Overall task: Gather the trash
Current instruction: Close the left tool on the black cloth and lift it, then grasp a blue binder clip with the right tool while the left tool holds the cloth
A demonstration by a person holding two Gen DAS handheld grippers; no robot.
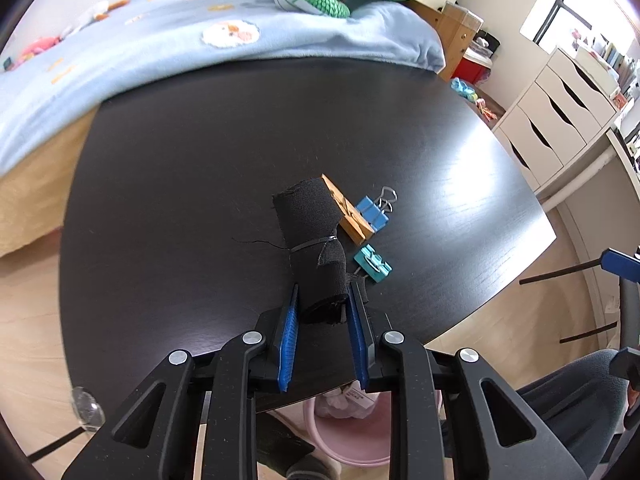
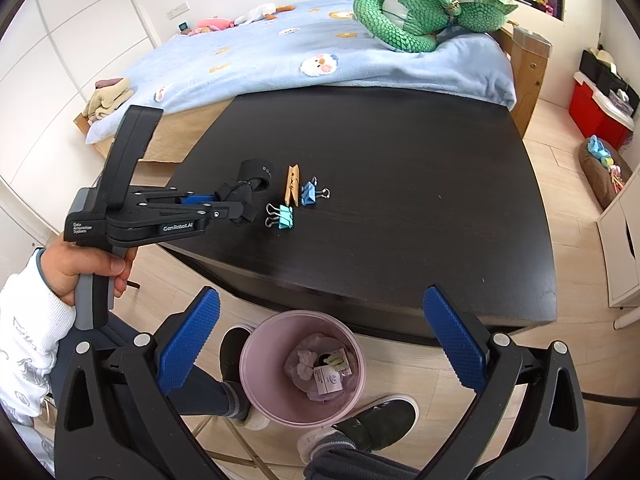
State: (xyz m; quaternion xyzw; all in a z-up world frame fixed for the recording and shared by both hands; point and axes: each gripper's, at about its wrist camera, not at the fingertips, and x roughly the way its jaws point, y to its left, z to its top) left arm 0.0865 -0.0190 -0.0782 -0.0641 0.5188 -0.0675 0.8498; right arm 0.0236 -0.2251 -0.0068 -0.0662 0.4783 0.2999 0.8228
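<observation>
Dark table (image 2: 400, 200) against blue-blanketed bed (image 2: 256, 60); wood floor (image 2: 560, 152); white drawers (image 1: 560, 120); bright window (image 1: 580, 12).

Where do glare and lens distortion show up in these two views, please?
Left wrist view: window glare washes the dark table right of the clips; the table edge bows strongly; the black fabric roll in the left gripper stays sharp. Right wrist view: even light, faint sheen, curved walls; open right gripper above the pink bin.

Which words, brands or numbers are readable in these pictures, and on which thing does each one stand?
"GenRobot.AI": side of the left tongs.
Small white label on the same tool's rear block: too small to read.
Printed card in the pink bin: blurred.
White marks on the black cloth roll: unreadable.
</observation>
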